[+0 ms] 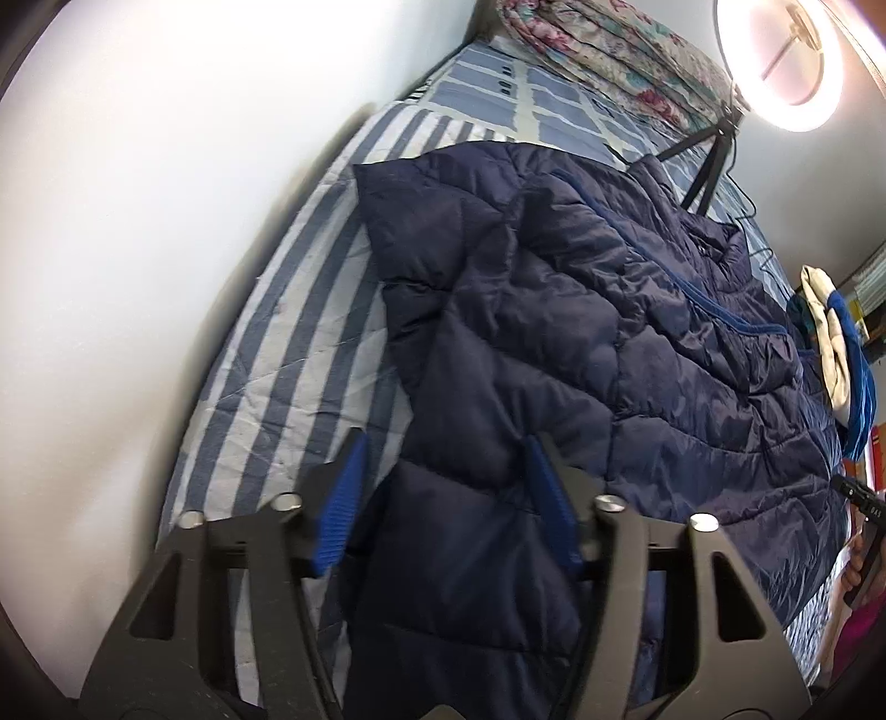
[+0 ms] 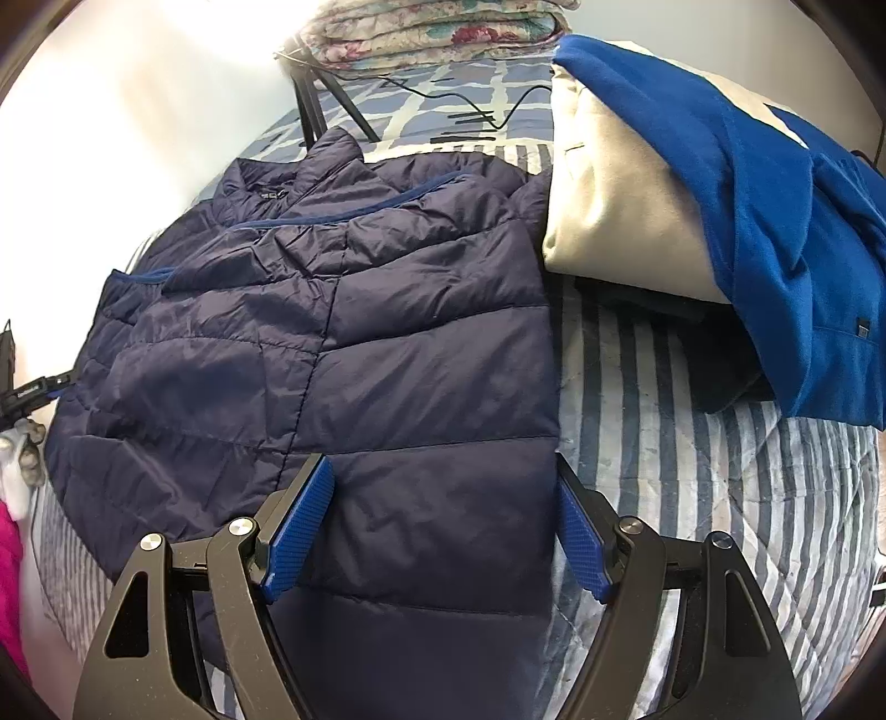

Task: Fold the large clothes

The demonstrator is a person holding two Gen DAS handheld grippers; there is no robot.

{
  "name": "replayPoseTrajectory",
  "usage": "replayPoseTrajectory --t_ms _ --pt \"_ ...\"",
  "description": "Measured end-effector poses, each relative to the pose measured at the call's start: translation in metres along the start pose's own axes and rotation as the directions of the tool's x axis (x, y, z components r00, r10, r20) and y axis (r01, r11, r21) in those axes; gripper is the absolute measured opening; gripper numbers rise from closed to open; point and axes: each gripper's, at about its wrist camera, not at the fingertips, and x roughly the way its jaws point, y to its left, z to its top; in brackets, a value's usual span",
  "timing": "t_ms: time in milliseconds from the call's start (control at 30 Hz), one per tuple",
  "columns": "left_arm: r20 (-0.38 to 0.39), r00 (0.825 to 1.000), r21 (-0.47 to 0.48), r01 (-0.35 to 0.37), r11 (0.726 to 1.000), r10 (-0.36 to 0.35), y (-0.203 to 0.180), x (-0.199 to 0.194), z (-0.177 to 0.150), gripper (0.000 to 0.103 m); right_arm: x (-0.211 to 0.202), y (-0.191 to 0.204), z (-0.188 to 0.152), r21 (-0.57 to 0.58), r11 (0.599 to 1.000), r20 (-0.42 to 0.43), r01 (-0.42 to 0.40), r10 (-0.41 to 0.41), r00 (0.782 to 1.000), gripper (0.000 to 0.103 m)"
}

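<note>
A navy quilted puffer jacket (image 1: 609, 332) lies spread on a blue-and-white striped bed (image 1: 277, 343); it also shows in the right wrist view (image 2: 343, 343). My left gripper (image 1: 443, 487) is open, its blue pads (image 1: 343, 504) on either side of a jacket sleeve or edge fold lying between them. My right gripper (image 2: 443, 520) is open wide over the jacket's lower hem, with the jacket's right edge near the right pad (image 2: 578, 537). Neither gripper is closed on the fabric.
A white wall (image 1: 138, 249) runs along the bed's left side. A folded grey and blue garment pile (image 2: 692, 183) lies to the jacket's right. A floral quilt (image 2: 432, 33), a tripod (image 2: 315, 94) with a ring light (image 1: 786, 61), and cables stand at the bed's far end.
</note>
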Motion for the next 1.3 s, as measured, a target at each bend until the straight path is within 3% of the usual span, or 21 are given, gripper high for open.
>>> replayPoseTrajectory --t_ms 333,467,500,567,600,667,833,1000,1033,1100,1133,1167,1200,1233,1267,1300 --pt "0.03 0.998 0.063 -0.056 0.996 0.054 -0.014 -0.006 0.001 0.01 -0.002 0.005 0.002 -0.025 1.0 0.007 0.0 0.001 1.0 0.076" --pt "0.056 0.996 0.088 -0.078 0.993 0.074 -0.019 -0.012 0.0 0.004 -0.004 0.006 0.001 -0.033 0.999 0.014 0.0 0.0 1.0 0.073" --pt "0.069 0.994 0.099 -0.088 0.991 0.082 -0.021 -0.014 -0.001 0.003 -0.004 0.007 0.001 -0.035 0.999 0.015 0.002 -0.001 1.0 0.07" --pt "0.098 0.991 0.116 -0.106 0.987 0.095 -0.025 -0.02 -0.001 0.003 -0.005 0.008 0.001 -0.042 0.999 0.011 0.002 -0.001 1.0 0.048" --pt "0.11 0.989 0.119 -0.113 0.986 0.1 -0.026 -0.022 -0.001 0.003 -0.006 0.009 0.001 -0.047 0.999 0.007 0.014 -0.014 1.0 0.042" --pt "0.139 0.985 0.115 -0.121 0.986 0.105 -0.027 -0.029 0.002 0.002 -0.009 0.009 0.002 -0.056 0.998 0.011 0.036 -0.035 0.999 0.011" --pt "0.203 0.972 0.116 -0.147 0.982 0.122 -0.032 -0.042 0.012 0.002 -0.024 0.013 0.007 -0.079 0.994 0.062 0.074 -0.069 0.996 0.004" --pt "0.205 0.969 0.12 -0.167 0.979 0.14 -0.034 -0.039 0.013 0.002 -0.023 0.01 0.008 -0.066 0.997 0.047 0.048 -0.045 0.998 0.005" --pt "0.202 0.969 0.122 -0.168 0.978 0.142 -0.034 -0.037 0.012 0.001 -0.021 0.007 0.007 -0.057 0.997 0.045 0.058 -0.056 0.997 0.009" --pt "0.199 0.968 0.12 -0.178 0.977 0.152 -0.035 -0.033 0.012 0.001 -0.014 0.004 0.008 -0.032 0.998 0.022 0.053 -0.052 0.998 0.039" --pt "0.2 0.967 0.12 -0.181 0.976 0.155 -0.035 -0.032 0.011 0.001 -0.01 0.002 0.007 -0.017 0.999 0.012 0.038 -0.038 0.999 0.063" --pt "0.203 0.966 0.122 -0.187 0.975 0.16 -0.036 -0.031 0.012 0.001 -0.005 0.0 0.006 -0.001 1.0 0.01 0.025 -0.025 1.0 0.064" --pt "0.207 0.964 0.123 -0.192 0.974 0.164 -0.037 -0.031 0.012 0.001 -0.003 0.001 0.006 0.002 1.0 0.012 0.03 -0.03 0.999 0.056" --pt "0.214 0.963 0.124 -0.196 0.973 0.166 -0.038 -0.032 0.012 0.001 0.0 0.004 0.005 -0.005 1.0 0.01 0.029 -0.029 1.0 0.026" --pt "0.221 0.961 0.126 -0.199 0.972 0.168 -0.039 -0.032 0.013 0.001 0.001 0.008 0.006 -0.017 0.999 0.002 0.038 -0.038 0.999 0.005" --pt "0.229 0.959 0.127 -0.202 0.971 0.169 -0.04 -0.034 0.014 0.001 -0.001 0.011 0.007 -0.028 0.998 0.006 0.053 -0.053 0.999 0.005"
